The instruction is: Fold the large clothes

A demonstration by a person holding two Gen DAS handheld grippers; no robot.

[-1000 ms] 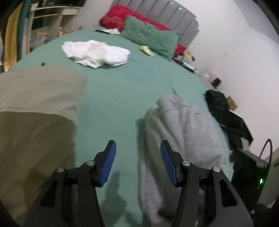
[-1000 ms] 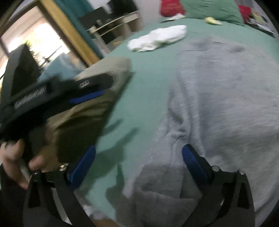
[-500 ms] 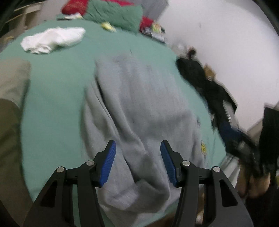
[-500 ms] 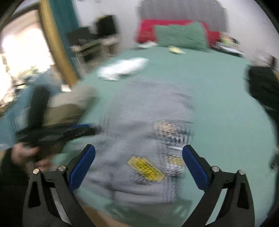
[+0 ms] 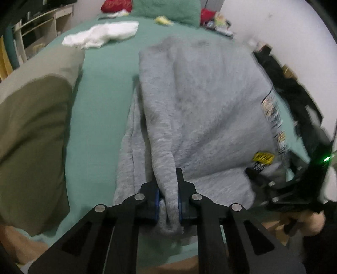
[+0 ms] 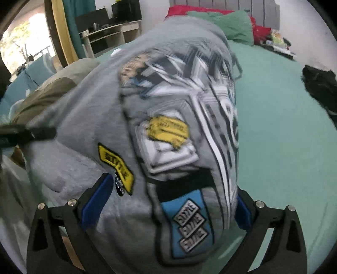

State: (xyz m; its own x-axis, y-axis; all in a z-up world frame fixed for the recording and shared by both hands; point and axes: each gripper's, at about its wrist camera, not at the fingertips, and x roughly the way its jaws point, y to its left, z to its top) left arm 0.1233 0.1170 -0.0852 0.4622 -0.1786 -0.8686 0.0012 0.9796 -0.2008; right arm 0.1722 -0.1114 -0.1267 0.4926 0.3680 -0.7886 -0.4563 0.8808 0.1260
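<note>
Grey fleece fills most of both views: a large grey sweatshirt point(image 5: 200, 109) lies spread on a bed covered with a green sheet point(image 5: 101, 101). My left gripper point(image 5: 168, 202) is clamped tight on a thick fold at the near edge of the sweatshirt, the fabric bunched between the blue pads and hanging just past them. In the right wrist view, the sweatshirt point(image 6: 88, 118) rises close to the lens, its printed front facing me, with yellow and blue patches among black and white graphics. My right gripper point(image 6: 168, 202) has its jaws set wide, with a bulk of fabric lying between them; I cannot tell whether the pads are pressing it. An olive and beige garment point(image 5: 35, 126) lies on the sheet to the left of the sweatshirt, apart from it. A crumpled white cloth point(image 5: 103, 35) sits farther up the bed, near a green pillow point(image 5: 166, 8) and a red pillow point(image 5: 115, 4) at the head. A black garment point(image 6: 320, 88) lies at the right edge of the bed.
</note>
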